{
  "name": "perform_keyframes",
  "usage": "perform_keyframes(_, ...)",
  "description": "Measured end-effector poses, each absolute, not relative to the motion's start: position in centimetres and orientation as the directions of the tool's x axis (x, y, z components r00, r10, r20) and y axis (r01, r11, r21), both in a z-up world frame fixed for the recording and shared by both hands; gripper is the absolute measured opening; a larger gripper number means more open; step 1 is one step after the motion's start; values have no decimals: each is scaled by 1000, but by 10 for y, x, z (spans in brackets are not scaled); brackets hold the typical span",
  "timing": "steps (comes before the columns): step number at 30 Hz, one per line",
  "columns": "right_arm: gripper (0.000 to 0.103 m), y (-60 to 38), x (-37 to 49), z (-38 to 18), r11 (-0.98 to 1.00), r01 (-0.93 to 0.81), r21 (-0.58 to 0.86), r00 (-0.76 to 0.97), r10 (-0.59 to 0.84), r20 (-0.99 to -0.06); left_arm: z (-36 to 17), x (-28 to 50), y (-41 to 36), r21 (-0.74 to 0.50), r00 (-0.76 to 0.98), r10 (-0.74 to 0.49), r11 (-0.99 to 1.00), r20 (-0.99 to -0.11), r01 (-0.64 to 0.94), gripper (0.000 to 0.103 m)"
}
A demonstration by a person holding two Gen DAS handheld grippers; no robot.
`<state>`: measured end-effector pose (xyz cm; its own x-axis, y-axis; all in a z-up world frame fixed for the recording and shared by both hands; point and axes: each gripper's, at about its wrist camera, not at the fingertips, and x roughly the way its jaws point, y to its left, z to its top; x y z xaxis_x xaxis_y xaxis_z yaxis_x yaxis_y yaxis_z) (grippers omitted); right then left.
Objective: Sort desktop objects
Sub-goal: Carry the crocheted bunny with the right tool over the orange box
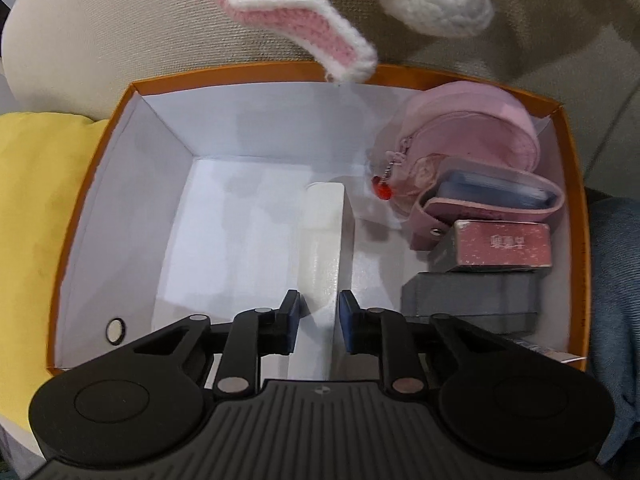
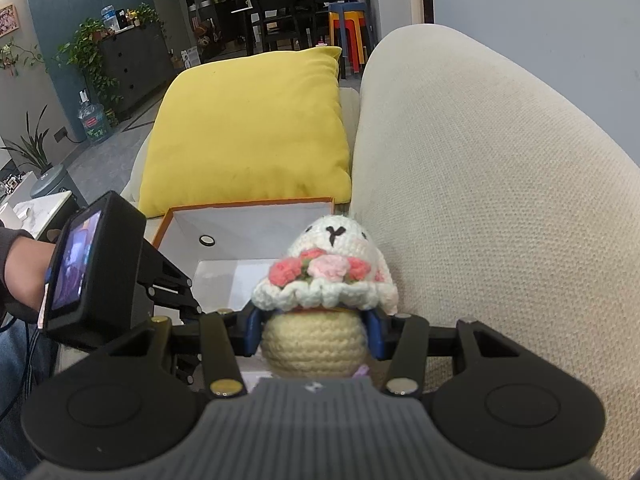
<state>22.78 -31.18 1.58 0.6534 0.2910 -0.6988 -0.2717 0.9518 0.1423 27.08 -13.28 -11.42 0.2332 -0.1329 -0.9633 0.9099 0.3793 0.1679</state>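
Note:
An orange box with white inside walls lies on the sofa under my left gripper. The gripper points down into it, and its pads sit flush on both sides of a slim white stick-shaped object that reaches to the box floor. In the right wrist view my right gripper is shut on the cream round base of a crocheted bunny with pink flowers, held over the box's near end. The bunny's pink ear hangs over the far rim.
The box's right side holds a round pink pouch, a pink card holder, a small pinkish-red box and a grey box. A yellow cushion lies beyond the box. The beige sofa back is at the right.

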Motion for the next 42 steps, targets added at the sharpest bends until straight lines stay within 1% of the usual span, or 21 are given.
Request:
perform_keyframes(2, 51, -312, 227, 15, 952, -273, 141, 651, 291, -701, -115, 268, -137, 142, 210, -145, 379, -967, 914, 22)
perform_keyframes(4, 51, -311, 228, 15, 952, -274, 139, 651, 290, -702, -107, 259, -139, 160, 228, -144, 379, -963, 912, 21)
perform_keyframes(6, 51, -311, 228, 15, 951, -274, 140, 651, 291, -702, -104, 257, -140, 150, 218, -143, 381, -965, 913, 19)
perform_keyframes(13, 51, -311, 230, 16, 952, -273, 139, 651, 289, -702, -92, 273, -132, 108, 194, -155, 441, -969, 891, 19)
perform_keyframes(17, 51, -310, 231, 16, 951, -277, 138, 649, 291, -703, -98, 282, -129, 92, 170, -130, 462, -977, 882, 19)
perform_keyframes(26, 51, -311, 227, 15, 950, -279, 138, 649, 293, -702, -101, 271, -132, -13, 76, -174, 462, -982, 887, 19)
perform_keyframes(28, 51, -311, 227, 15, 950, -282, 138, 649, 294, -702, -105, 266, -135, -24, 57, -169, 445, -984, 895, 19)
perform_keyframes(33, 51, -310, 226, 16, 947, -289, 138, 646, 299, -702, -104, 263, -137, 2, 76, -150, 441, -986, 897, 19)
perform_keyframes(38, 51, -307, 223, 18, 934, -318, 162, 636, 337, -694, -111, 262, -135, 16, 79, -122, 451, -989, 893, 19)
perform_keyframes(42, 51, -300, 222, 18, 923, -340, 180, 619, 364, -696, -124, 257, -135, 67, 108, -70, 441, -992, 895, 19)
